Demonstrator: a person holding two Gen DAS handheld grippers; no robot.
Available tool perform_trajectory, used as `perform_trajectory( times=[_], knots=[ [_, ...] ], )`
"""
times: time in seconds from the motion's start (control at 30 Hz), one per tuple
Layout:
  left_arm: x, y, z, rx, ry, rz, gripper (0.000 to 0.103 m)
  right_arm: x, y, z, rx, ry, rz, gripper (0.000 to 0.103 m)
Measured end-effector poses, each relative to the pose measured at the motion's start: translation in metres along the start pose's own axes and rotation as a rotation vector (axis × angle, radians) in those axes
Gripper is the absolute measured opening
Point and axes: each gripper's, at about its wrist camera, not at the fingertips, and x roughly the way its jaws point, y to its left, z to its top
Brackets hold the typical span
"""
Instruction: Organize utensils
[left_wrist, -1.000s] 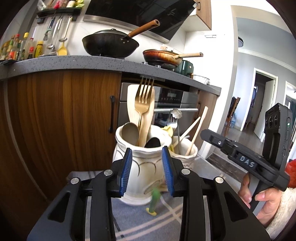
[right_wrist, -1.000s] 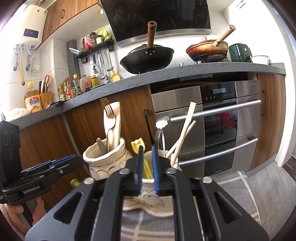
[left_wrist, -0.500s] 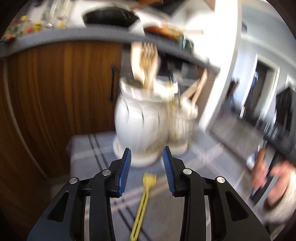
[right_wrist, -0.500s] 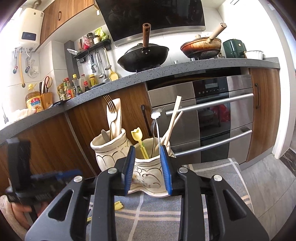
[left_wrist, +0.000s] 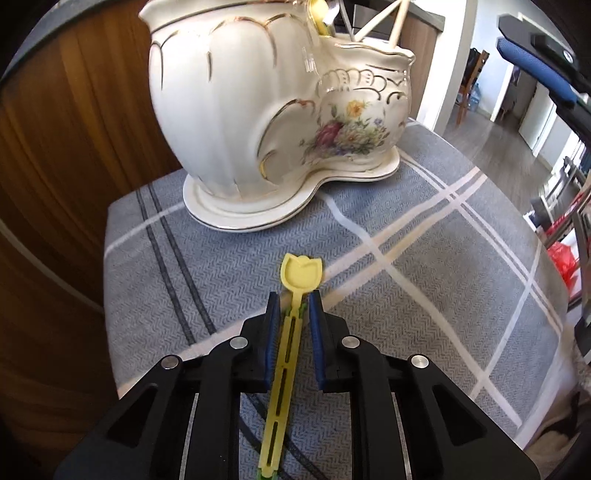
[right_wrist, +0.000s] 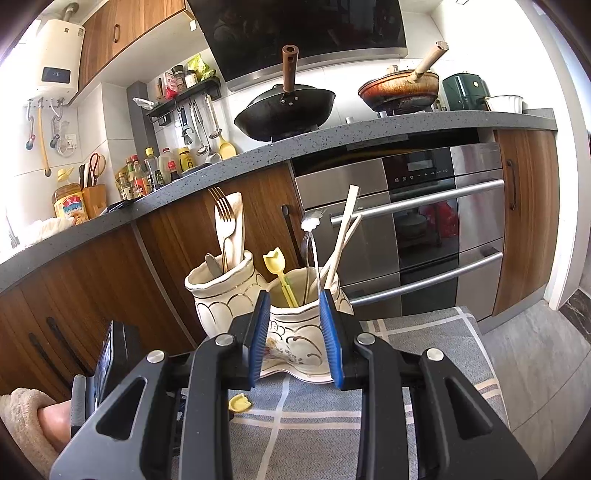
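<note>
Spoon (left_wrist: 300, 275) on cloth (left_wrist: 424, 295), just before holder (left_wrist: 236, 110) w/ utensils in it.

The left wrist view looks steeply down, close over the cloth (left_wrist: 424, 258), holder (left_wrist: 258, 110) at 12 o'clock. The right wrist view looks nearly level toward the oven (right_wrist: 424, 229). Both share holder (right_wrist: 303, 332) and cloth (right_wrist: 424, 339).

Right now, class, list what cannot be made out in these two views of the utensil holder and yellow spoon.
yellow spoon: handle end, left wrist view, cut by bottom edge.
ceramic holder: utensil tops, left wrist view, cut by top edge.
bottles: labels, right wrist view, too small.
</note>
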Motion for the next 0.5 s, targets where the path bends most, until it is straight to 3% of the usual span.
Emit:
perform_trajectory(
  times=[0.1, 0.2, 0.5],
  knots=[
    [-0.007, 0.001, -0.002, 0.01, -0.01, -0.034, 0.01, -0.001, -0.001, 0.0, 0.005, -0.001, 0.001, 0.028],
    [-0.029, -0.002, -0.002, 0.024, -0.084, -0.038, 0.01, -0.003, -0.002, 0.0, 0.006, -0.008, 0.0, 0.028],
    [-0.136, 0.009, 0.044, -0.015, -0.489, -0.056, 0.01, -0.001, -0.005, -0.002, 0.018, -0.009, -0.002, 0.028]
  ],
)
